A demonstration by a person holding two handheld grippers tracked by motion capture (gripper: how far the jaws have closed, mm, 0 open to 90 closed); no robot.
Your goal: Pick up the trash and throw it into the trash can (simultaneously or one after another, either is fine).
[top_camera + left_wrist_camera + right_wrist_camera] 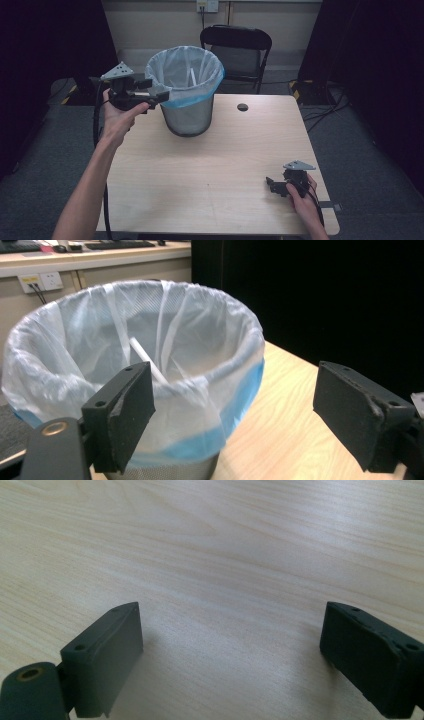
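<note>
At the far left of the table [210, 165] I hold my left gripper [159, 95] at the rim of the lined bin [186, 90], jaws spread, nothing between them. A white stick [145, 359] leans inside the liner. I'd back away level, without snagging the plastic. My right gripper [270, 184] rests near the table's near right corner, jaws wide and empty.

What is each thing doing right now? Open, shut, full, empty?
Waste bin: upright on the table, lined with a bag.
Bin bag: open, folded over the rim.
White stick: inside the bag, leaning.
Left gripper: open, holding nothing.
Right gripper: open, holding nothing.
Folding chair: unfolded, unoccupied.
</note>
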